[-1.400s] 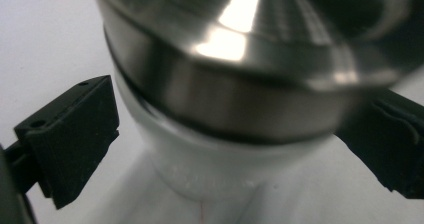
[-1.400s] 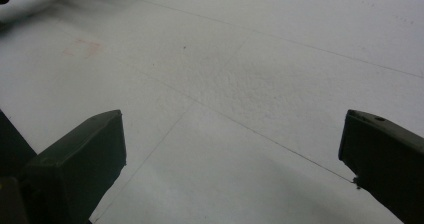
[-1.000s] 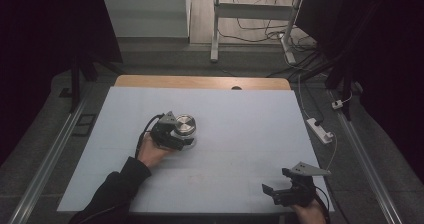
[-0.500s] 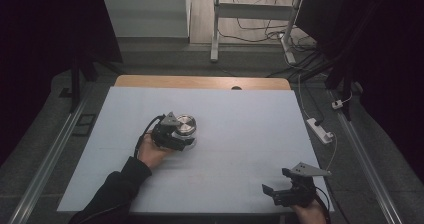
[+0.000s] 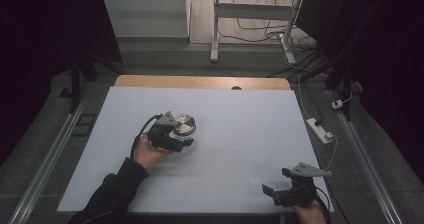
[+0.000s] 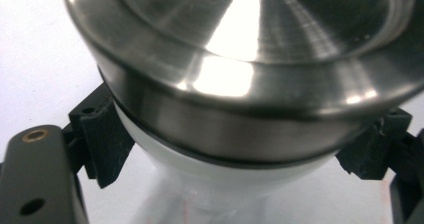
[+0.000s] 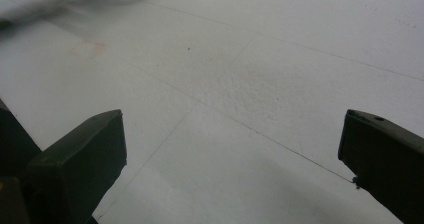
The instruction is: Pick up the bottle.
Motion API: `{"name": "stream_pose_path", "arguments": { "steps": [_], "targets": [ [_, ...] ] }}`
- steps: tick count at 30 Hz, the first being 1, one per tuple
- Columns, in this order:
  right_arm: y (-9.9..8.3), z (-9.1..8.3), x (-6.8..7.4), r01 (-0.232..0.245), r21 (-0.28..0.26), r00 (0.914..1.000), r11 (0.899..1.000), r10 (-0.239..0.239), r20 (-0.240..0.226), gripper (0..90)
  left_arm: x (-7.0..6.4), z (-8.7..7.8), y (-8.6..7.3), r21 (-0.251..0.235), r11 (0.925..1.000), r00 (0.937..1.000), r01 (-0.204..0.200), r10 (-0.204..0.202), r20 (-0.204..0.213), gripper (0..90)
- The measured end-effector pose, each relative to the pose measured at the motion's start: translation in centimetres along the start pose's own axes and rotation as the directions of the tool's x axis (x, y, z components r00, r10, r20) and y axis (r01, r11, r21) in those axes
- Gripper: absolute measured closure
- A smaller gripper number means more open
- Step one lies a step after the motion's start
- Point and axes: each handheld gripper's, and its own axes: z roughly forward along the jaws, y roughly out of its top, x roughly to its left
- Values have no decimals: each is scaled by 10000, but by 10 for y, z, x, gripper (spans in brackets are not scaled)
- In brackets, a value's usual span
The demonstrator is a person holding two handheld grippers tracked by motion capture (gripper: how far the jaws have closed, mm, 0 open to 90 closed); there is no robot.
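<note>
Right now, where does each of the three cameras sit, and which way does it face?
High view: above the near edge, facing forward and down on the white table; both forearms enter.
Left gripper view: on the left gripper, facing the steel-lidded white container between its jaws.
Right gripper view: on the right gripper, open over bare table.
Shared: high and left views show the container.

change: none apparent | left hand-held gripper (image 5: 186, 135) still clamps steel container (image 5: 184, 124)
</note>
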Motion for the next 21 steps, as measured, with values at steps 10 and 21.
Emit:
{"name": "stream_pose_path", "arguments": {
  "steps": [10, 21],
  "targets": [
    [0, 0, 0, 27, -2, 10000, 10000, -27, -9, 0, -20, -13, 5, -133, 9996, 9992, -245, 249, 298, 156],
    [0, 0, 1, 45, -27, 10000, 10000, -45, 5, 0, -47, -19, 7, -123, 9982, 9955, -581, 588, 739, 156]
  ]
}}
